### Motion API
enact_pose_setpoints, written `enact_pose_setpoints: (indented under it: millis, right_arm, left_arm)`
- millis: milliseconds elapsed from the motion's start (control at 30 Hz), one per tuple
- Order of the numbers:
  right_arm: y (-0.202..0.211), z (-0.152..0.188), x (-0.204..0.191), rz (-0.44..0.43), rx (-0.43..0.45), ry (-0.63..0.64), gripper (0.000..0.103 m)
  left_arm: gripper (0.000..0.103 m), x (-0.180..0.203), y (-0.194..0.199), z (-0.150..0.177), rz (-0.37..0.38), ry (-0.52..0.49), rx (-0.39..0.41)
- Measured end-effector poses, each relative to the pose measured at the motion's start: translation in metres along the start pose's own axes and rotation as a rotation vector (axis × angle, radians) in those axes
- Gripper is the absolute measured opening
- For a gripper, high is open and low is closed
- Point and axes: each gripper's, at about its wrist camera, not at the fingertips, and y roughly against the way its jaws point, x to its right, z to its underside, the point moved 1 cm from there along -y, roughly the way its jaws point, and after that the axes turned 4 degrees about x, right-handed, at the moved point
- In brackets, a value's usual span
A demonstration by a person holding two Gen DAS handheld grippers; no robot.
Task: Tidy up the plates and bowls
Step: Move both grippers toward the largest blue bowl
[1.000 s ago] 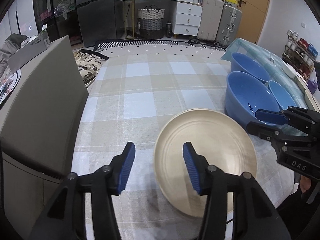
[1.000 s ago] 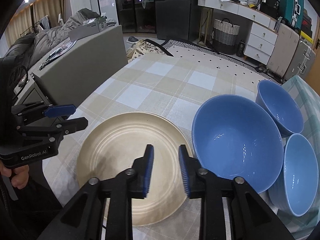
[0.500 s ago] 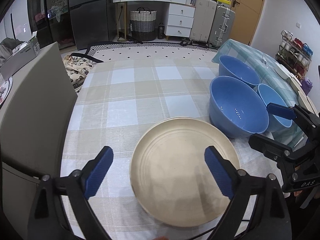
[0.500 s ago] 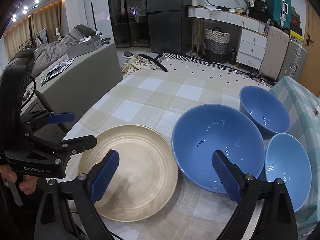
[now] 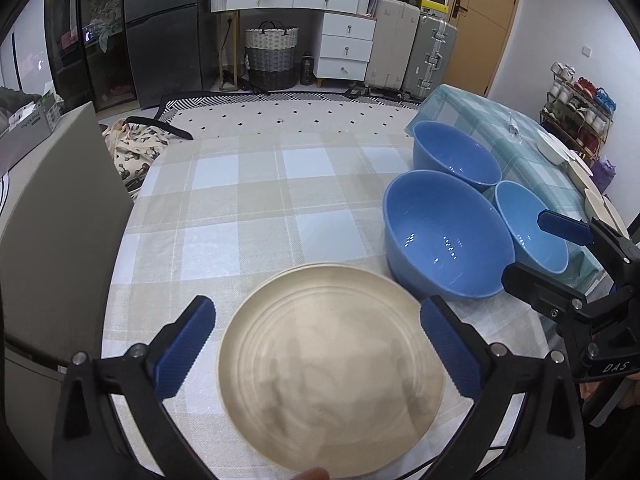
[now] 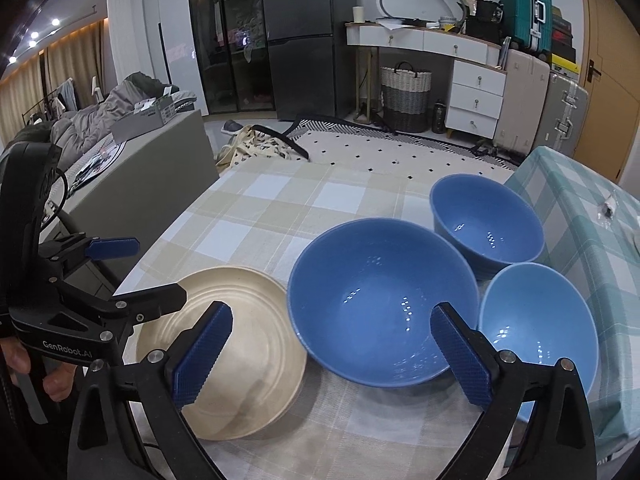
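Left wrist view: close, angled down over the cream plate (image 5: 332,368) at lower centre. Right wrist view: close, angled down over the large blue bowl (image 6: 380,300). Both share plate, bowls and checked desk (image 6: 280,208).

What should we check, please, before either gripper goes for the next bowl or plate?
1. Left gripper open, nothing clamped: ok; its jaws have just been opening.
2. Right gripper open, nothing clamped: ok; likewise just been opening.
3. Cream plate lying flat on the checked tablecloth: ok.
4. Large blue bowl upright and empty: ok.
5. Two smaller blue bowls upright: ok.
6. Clear gap between the large bowl and its neighbours: cannot tell.
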Motion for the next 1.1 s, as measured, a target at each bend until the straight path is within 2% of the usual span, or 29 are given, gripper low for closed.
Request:
enact_pose_setpoints:
  millis: [333,700,1100]
  right_arm:
    - [0.015,-0.009,0.033,0.061,0.04,-0.051,0.102]
    - [0.02,-0.017,0.06,0.117,0.067,-0.075,0.102]
    - [0.014,-0.042,0.092,0.104,0.076,-0.125,0.102]
  left_arm:
    - [0.103,0.023,-0.002,-0.016,0.028,-0.017,0.022]
    - [0.103,0.043,-0.008,-0.034,0.026,-0.041,0.037]
    - [0.103,0.066,-0.02,-0.07,0.042,-0.048,0.068]
